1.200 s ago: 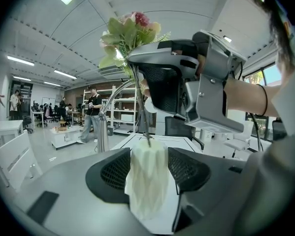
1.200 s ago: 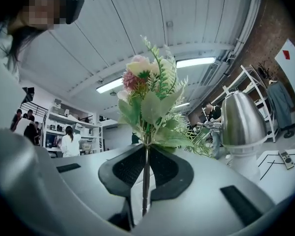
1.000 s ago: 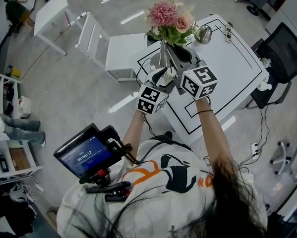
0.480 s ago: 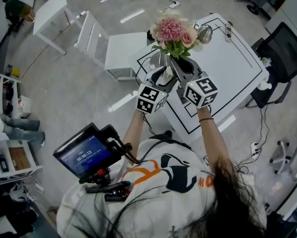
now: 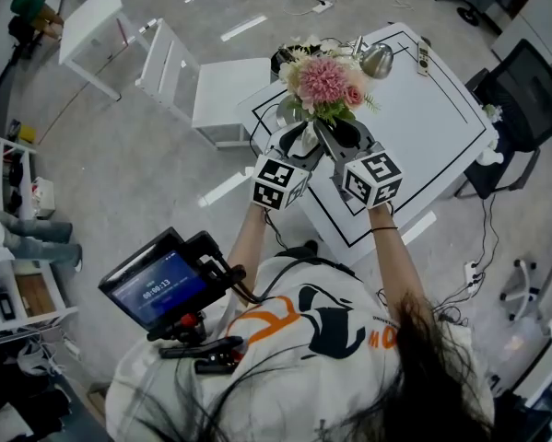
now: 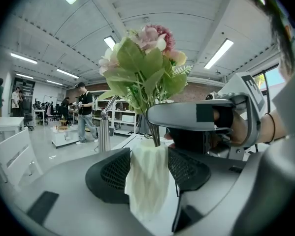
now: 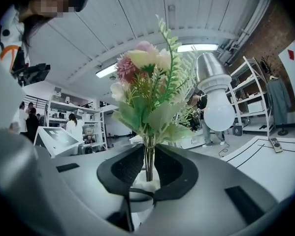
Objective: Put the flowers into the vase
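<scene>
The bunch of pink and cream artificial flowers with green leaves [image 5: 323, 81] stands upright with its stems down in the mouth of the white faceted vase [image 6: 147, 181], the blooms well above the rim. The vase is over the near left corner of the white counter with black outlines [image 5: 423, 109]; whether its base rests on the surface I cannot tell.

The left gripper [image 6: 149, 168] has its jaws set wide, one black ribbed pad pressed on each side of the vase body, so it holds the vase firmly. The right gripper [image 7: 148, 168] reaches in level from the other side, just above the vase mouth. Its jaws have just been opening and now stand a little apart, with the thin stems between them and a sliver of gap on either side, so the pads no longer clamp the stems.

Beyond the flowers, toward the counter's far edge, a silver lamp with a white bulb [image 7: 216, 97] stands. A white chair [image 5: 211, 90] sits on the floor beside the counter's left edge.
</scene>
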The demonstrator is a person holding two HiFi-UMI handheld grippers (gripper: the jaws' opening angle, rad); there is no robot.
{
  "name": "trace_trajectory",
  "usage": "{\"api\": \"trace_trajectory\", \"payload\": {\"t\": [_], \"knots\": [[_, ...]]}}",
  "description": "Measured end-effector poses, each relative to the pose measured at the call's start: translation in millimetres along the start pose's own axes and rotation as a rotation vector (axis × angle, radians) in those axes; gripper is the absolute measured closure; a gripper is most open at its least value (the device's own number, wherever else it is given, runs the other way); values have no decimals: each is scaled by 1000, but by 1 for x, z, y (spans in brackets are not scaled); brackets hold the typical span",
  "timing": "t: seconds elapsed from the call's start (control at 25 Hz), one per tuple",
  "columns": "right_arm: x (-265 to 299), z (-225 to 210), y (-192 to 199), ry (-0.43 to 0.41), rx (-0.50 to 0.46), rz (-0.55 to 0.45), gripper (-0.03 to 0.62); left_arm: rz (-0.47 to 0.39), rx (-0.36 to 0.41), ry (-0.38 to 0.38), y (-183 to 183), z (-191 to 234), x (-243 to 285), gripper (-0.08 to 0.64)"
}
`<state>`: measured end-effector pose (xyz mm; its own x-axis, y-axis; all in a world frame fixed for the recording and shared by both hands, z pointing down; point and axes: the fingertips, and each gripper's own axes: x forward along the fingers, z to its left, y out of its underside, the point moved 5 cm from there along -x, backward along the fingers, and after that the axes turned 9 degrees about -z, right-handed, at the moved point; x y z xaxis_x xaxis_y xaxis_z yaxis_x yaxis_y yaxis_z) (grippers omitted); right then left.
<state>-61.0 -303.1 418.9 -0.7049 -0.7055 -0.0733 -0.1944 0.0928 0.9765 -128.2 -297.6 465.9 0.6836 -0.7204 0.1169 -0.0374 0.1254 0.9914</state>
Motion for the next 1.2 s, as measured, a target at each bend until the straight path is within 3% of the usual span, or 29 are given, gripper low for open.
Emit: {"api": "trace_trajectory", "payload": {"t": [0.16, 0.32, 0.76, 1.08, 1.2], "knots": [[-6, -1, 6, -13, 19, 44, 507, -5, 1, 1, 0, -1, 1, 314], [-9, 3, 16, -47, 53, 108, 422, -11, -7, -5, 0, 1, 0, 314], [-27, -5, 16, 11, 172, 69, 391, -14, 6, 0, 0, -2, 0, 314], [-36, -4, 21, 34, 204, 73, 391, -20, 21, -9, 2, -2, -3, 313], [-39, -5, 23, 44, 218, 76, 391, -34, 19, -40, 3, 0, -4, 277]]}}
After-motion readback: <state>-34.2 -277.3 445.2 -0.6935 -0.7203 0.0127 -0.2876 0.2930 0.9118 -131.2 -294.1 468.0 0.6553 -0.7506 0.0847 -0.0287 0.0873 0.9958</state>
